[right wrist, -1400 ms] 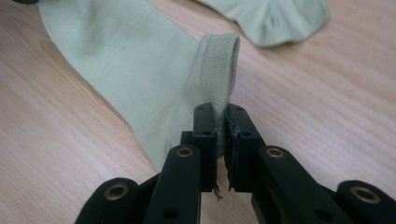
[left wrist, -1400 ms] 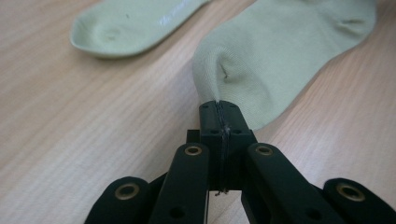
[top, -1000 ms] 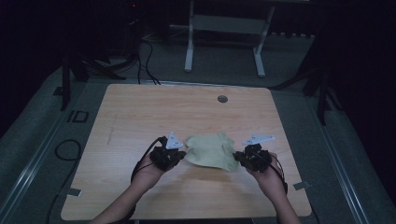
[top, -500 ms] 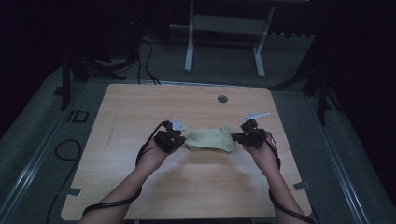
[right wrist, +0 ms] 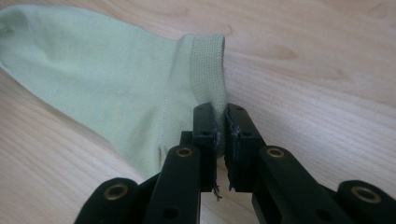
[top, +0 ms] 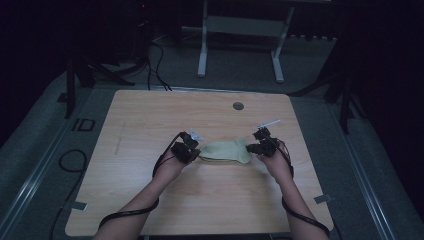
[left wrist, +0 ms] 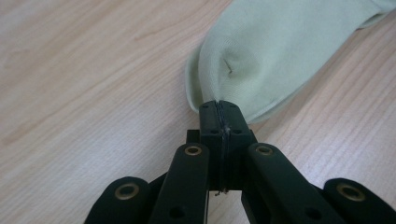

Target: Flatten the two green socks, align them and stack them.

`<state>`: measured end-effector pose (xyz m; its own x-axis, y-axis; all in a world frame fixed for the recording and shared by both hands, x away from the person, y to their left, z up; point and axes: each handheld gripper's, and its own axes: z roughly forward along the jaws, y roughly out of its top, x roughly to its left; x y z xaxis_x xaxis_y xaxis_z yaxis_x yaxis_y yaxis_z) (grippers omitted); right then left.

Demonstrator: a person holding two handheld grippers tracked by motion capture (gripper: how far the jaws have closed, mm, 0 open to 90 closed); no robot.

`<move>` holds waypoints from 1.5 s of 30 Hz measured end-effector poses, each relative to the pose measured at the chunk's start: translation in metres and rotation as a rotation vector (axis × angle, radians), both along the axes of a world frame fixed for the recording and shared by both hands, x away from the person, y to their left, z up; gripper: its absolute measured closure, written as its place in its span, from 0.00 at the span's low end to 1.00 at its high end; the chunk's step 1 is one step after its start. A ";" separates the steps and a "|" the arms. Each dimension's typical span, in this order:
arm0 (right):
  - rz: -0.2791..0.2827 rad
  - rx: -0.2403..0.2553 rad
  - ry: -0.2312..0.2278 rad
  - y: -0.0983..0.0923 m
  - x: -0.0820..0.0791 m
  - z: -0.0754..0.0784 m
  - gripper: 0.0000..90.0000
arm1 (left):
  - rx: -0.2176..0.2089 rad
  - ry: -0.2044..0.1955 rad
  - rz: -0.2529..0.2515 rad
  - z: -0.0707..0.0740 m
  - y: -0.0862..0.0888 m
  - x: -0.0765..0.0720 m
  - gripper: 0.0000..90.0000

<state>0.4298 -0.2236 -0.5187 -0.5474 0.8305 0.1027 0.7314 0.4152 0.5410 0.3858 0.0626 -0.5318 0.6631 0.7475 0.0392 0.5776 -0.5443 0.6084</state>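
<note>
My left gripper [left wrist: 219, 105] has its two black jaws pressed fully together, pinching the rounded toe end of a pale green sock [left wrist: 280, 56]; the fabric puckers where it enters the pads at 12 o'clock from my jaws. My right gripper [right wrist: 222, 112] is clamped too, with only a sliver of gap, biting the ribbed cuff [right wrist: 208, 60] of the same sock, which spreads away toward 10 o'clock in the right gripper view.

From the high view, my left gripper [top: 192, 145] sits at 9 o'clock of the sock [top: 225, 151] and my right gripper [top: 257, 145] at 3 o'clock. The sock lies between them in a short, flat band on the wooden table [top: 150, 115], a little toward my side of its centre. A small round grommet [top: 238, 106] sits in the tabletop at 12 o'clock from the sock, well apart.

I judge I am laying the sock down, possibly mid-fold, holding both ends low over the wood. The next move calls for settling the fabric flat and smooth, then loosening both grips without dragging the ends out of place.
</note>
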 end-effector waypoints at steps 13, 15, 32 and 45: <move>-0.019 0.004 0.022 -0.003 0.002 -0.017 0.78 | -0.036 0.025 -0.010 -0.003 0.004 0.001 0.90; -0.019 0.015 0.013 -0.004 0.000 -0.013 0.74 | -0.057 0.018 -0.009 0.001 0.006 -0.002 0.81; 0.097 0.168 -0.063 -0.010 -0.036 0.006 0.22 | -0.241 -0.066 -0.013 0.008 0.021 -0.028 0.16; 0.160 0.134 -0.172 -0.018 -0.056 -0.016 0.16 | -0.242 -0.106 -0.037 -0.009 0.033 -0.045 0.03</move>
